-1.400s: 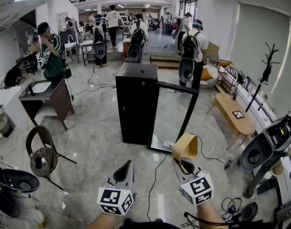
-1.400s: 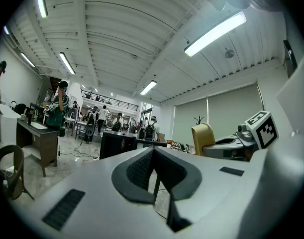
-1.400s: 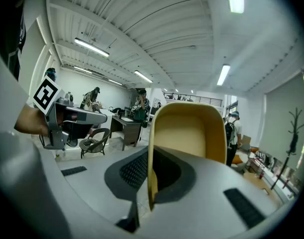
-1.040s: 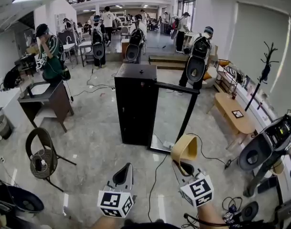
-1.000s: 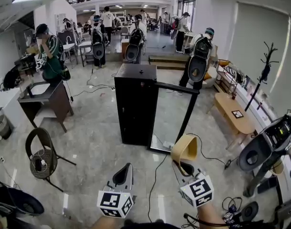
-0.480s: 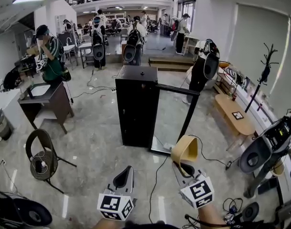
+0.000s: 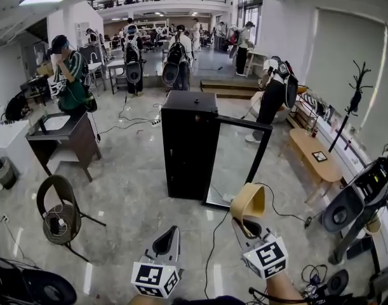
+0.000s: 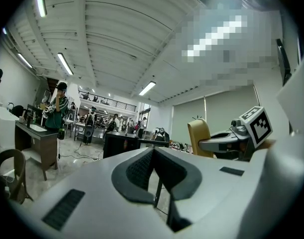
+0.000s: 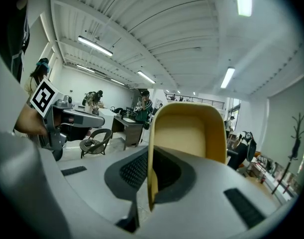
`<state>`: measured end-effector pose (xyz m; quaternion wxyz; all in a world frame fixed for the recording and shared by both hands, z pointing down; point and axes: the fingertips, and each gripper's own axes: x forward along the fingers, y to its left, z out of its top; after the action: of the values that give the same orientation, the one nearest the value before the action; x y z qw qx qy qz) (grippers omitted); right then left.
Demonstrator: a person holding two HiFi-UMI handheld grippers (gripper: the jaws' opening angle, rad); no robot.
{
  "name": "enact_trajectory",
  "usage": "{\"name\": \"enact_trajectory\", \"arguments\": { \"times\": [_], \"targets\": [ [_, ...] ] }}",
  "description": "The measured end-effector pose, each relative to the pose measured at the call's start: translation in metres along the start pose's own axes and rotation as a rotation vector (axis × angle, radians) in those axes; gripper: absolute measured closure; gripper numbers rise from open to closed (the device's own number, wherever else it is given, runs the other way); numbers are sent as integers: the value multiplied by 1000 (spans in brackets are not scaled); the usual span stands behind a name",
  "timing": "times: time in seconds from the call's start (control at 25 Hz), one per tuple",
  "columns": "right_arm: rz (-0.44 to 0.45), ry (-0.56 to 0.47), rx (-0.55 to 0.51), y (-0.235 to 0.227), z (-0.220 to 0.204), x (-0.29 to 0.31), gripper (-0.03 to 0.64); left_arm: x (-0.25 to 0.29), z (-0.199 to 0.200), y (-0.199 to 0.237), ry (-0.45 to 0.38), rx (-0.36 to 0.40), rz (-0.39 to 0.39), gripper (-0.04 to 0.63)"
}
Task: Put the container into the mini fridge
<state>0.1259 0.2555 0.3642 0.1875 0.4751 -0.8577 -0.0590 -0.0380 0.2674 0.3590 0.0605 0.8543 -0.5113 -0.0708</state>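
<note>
You have stepped closer: the open fridge (image 7: pixel 189 146) stands ahead of your right gripper (image 7: pixel 246 223), clamped on the container (image 7: pixel 247 199); left gripper (image 7: pixel 167 239) closed, empty.

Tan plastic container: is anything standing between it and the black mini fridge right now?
Nothing upright blocks the way. Between the tan plastic container and the black mini fridge there is only bare floor, with a thin black cable lying on it. The fridge's glass door hangs open.

Count: 1 mini fridge (image 7: pixel 188 145), 12 o'clock; 1 container (image 7: pixel 246 201); 2 grippers: left gripper (image 7: pixel 169 233), right gripper (image 7: pixel 246 225); 1 wicker chair (image 7: pixel 59 208), 9 o'clock; 1 coat stand (image 7: pixel 352 100), 2 o'clock; 1 dark worktop (image 7: pixel 70 127), 10 o'clock.
</note>
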Motion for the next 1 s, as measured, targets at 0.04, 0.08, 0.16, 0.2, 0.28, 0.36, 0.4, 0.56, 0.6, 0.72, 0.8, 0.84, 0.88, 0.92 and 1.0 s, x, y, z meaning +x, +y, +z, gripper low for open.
{"name": "enact_trajectory", "arguments": {
  "times": [0.04,0.08,0.16,0.2,0.28,0.36,0.4,0.56,0.6,0.72,0.8,0.84,0.88,0.92,1.0],
  "targets": [
    [-1,6,-2,3,2,2,598,-2,1,4,0,0,-3,586],
    [-3,9,-3,7,5,3,598,-4,1,9,0,-1,-6,586],
    [-12,14,-7,12,9,6,598,-9,2,17,0,-7,-14,586],
    [-18,22,-14,15,12,8,599,-11,2,20,-1,-12,-19,586],
    [-25,35,-26,21,15,10,599,-16,0,26,1,-16,-30,586],
    [-27,31,-28,26,13,15,598,-18,-3,32,6,-18,-35,588],
    [-25,29,-29,28,12,17,599,-19,-3,35,7,-20,-37,586],
    [-32,20,-35,23,15,28,598,-14,0,44,-4,-25,-37,586],
    [-35,16,-34,21,16,32,598,-12,1,47,-5,-26,-33,586],
    [-28,18,-36,15,12,44,598,-5,-3,56,2,-29,-11,586],
    [-16,20,-37,10,10,53,598,2,-7,62,9,-33,9,586],
    [-11,18,-33,7,9,58,598,6,-7,64,11,-34,18,586],
    [-5,15,-30,4,8,64,598,10,-7,65,14,-34,25,586],
    [4,13,-30,2,8,69,598,13,-8,67,18,-32,30,586],
    [23,9,-34,-3,8,79,598,22,-9,69,24,-27,42,586]
  ]
}}
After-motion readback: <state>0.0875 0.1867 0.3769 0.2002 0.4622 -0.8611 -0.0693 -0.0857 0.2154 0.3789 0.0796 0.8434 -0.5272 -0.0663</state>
